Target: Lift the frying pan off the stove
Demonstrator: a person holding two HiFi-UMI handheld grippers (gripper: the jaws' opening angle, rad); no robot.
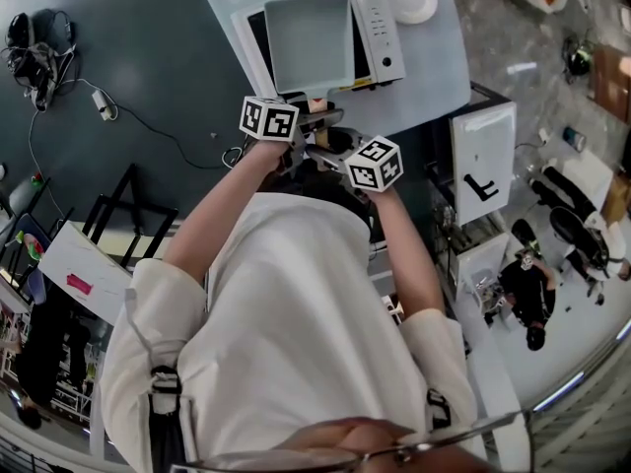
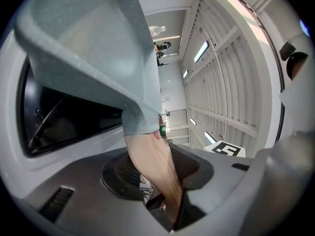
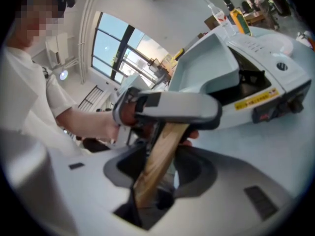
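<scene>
- No word, brand or number can be read in any view.
- Left cube [image 1: 268, 118] and right cube [image 1: 374, 163]: black-and-white square code patterns, no letters.
- One such pattern [image 2: 226, 149] also shows in the left gripper view, partly hidden.
- Stove [image 3: 275, 82] front: a yellow strip label [image 3: 256, 101] with dark print, too blurred to read. A red patch [image 3: 262, 115] below it is unreadable too.
- Control panel [image 1: 380, 23] on the stove: its marks are too small to read.
- White panel [image 1: 483, 136] right of the bench [image 1: 434, 82]: a bold black mark [image 1: 481, 186], roughly L-shaped.
- White board [image 1: 94, 259] at lower left: a pink label [image 1: 79, 285], no print legible.
</scene>
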